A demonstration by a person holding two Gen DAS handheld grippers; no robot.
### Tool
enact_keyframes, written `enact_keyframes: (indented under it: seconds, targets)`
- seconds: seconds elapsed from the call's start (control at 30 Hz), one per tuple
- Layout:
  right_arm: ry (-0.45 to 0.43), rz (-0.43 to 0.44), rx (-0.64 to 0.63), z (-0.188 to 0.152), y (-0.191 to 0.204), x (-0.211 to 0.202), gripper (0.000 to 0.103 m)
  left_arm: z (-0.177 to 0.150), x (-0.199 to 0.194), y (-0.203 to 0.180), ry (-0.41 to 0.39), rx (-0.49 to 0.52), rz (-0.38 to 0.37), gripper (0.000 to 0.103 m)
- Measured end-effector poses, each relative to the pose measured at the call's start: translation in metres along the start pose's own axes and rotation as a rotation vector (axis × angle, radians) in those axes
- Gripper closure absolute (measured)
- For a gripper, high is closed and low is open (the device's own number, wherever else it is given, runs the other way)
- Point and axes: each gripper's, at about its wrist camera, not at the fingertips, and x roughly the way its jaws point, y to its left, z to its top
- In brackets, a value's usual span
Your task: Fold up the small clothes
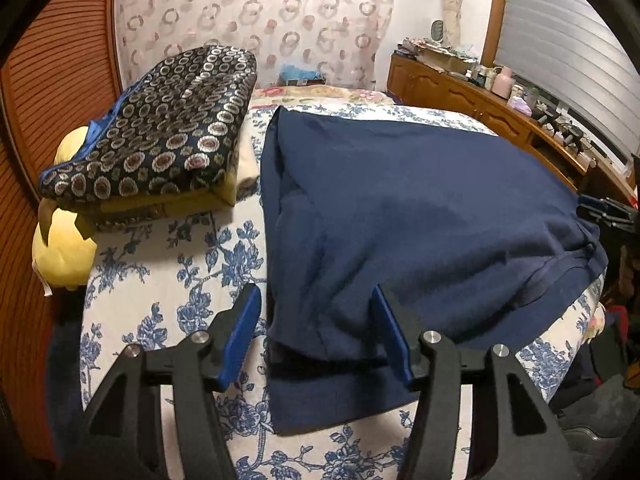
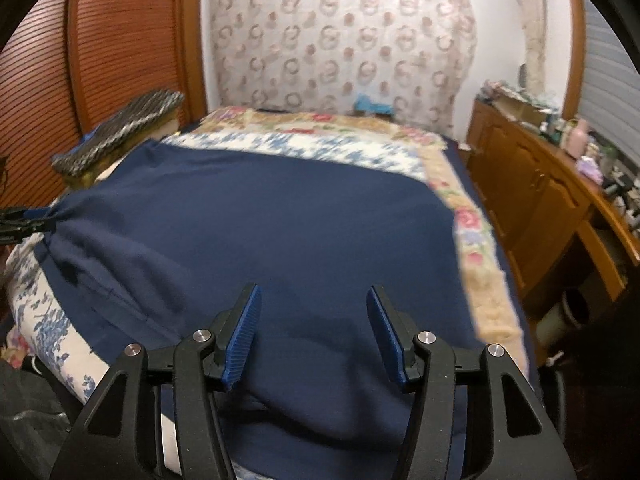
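Navy garment (image 1: 420, 216) lies flat on the floral bedspread (image 1: 168, 304), beside the patterned cushion (image 1: 160, 136). Left gripper (image 1: 316, 336) and right gripper (image 2: 314, 332) jaws spread, pinching nothing. Risk: pads snag the bedspread along with the hem, dragging both.

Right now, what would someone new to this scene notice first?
A big navy blue garment spread over the blue-flowered bedspread fills the middle. The open left gripper hovers at its near edge, the open right gripper above its cloth. A circle-patterned dark cushion sits far left.
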Motion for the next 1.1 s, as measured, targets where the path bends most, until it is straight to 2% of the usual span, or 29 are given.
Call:
enact_keyframes:
  seconds: [0.4, 0.73, 0.9, 1.1]
  targets:
    - [0.071, 0.045, -0.044, -0.011, 0.029, 0.03, 0.047, -0.005, 0.005, 0.0, 0.012, -0.008, 0.01, 0.046]
    - [0.037, 0.025, -0.065, -0.019, 0.032, 0.03, 0.039, -0.007, -0.011, 0.008, -0.03, -0.051, 0.013, 0.046]
    - [0.014, 0.026, -0.059, -0.022, 0.029, 0.03, 0.037, -0.009, -0.016, 0.02, -0.046, -0.095, 0.016, 0.046]
    - [0.001, 0.026, -0.058, -0.022, 0.032, 0.031, 0.037, -0.012, -0.014, 0.024, -0.039, -0.102, 0.013, 0.046]
